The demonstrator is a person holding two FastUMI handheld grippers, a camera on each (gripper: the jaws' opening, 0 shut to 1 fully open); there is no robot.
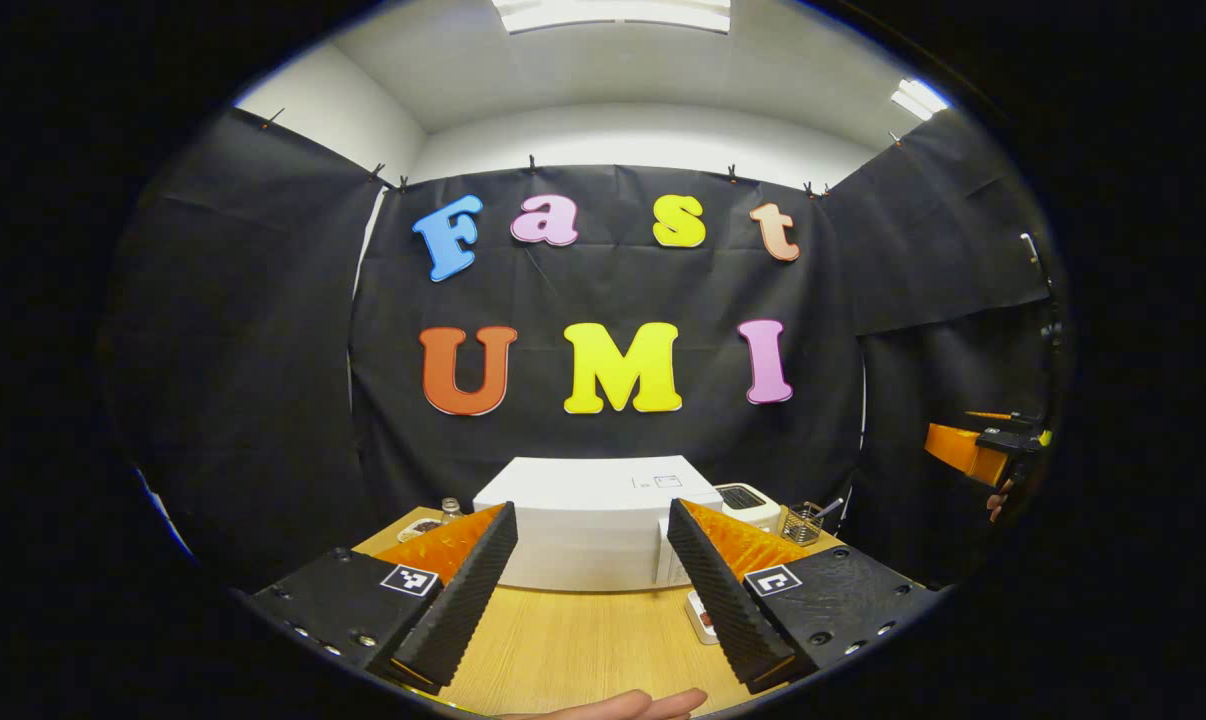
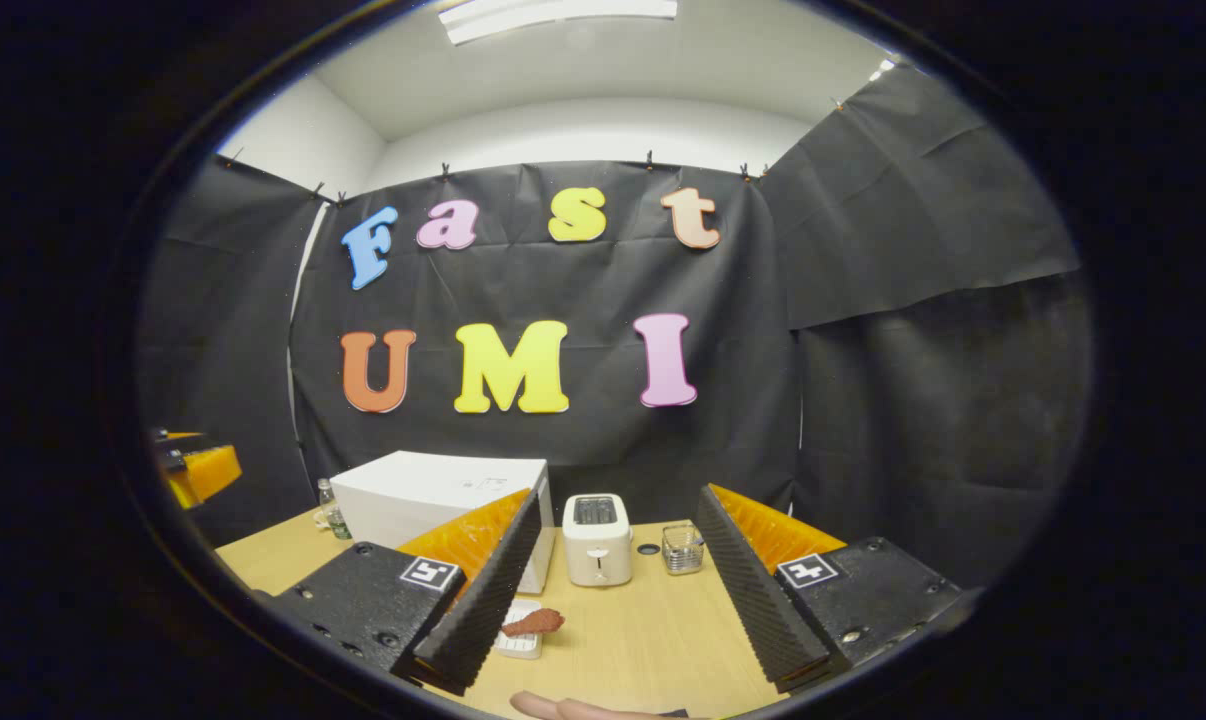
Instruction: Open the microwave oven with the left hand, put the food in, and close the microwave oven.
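The white microwave (image 1: 563, 485) stands at the back of the wooden table (image 1: 583, 650) with its door closed; it also appears at the left of the right gripper view (image 2: 433, 495). My left gripper (image 1: 593, 520) is held open in the air in front of it, some way short of it, with nothing between the fingers. A reddish-brown piece of food (image 2: 535, 622) lies on a small white tray (image 2: 518, 643) before the microwave. My right gripper (image 2: 620, 500) is open and empty above the table, with its left finger (image 2: 483, 590) close over the food. Each gripper also shows far off in the other's view (image 1: 973, 450) (image 2: 198, 468).
A white toaster (image 2: 596, 540) stands to the right of the microwave, with a small wire basket (image 2: 681, 548) and a dark disc (image 2: 648, 549) beside it. A small bottle (image 2: 330, 510) stands left of the microwave. A hand (image 1: 623, 705) shows at the table's near edge.
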